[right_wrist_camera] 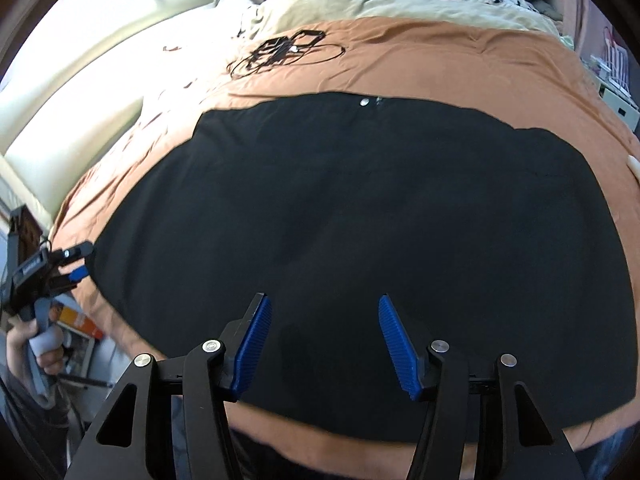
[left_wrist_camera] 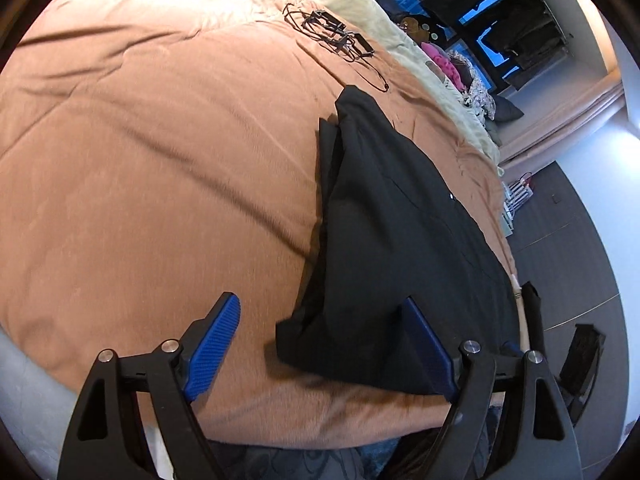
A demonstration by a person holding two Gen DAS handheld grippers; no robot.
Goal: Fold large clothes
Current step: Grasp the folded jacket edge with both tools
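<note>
Black garment [right_wrist_camera: 360,248] spread flat on brown bed cover [left_wrist_camera: 160,160]. Left gripper [left_wrist_camera: 324,344] wide open at its near corner; right gripper [right_wrist_camera: 324,344] open above it, holding nothing.

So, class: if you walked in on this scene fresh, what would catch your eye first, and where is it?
First, the black garment spread flat across the orange-brown bedspread, filling the middle of the right wrist view. Next, the blue-padded right gripper held open above its near edge, with the left gripper at the garment's left corner. Farther back, a tangle of black cables lies on the bedspread.
</note>
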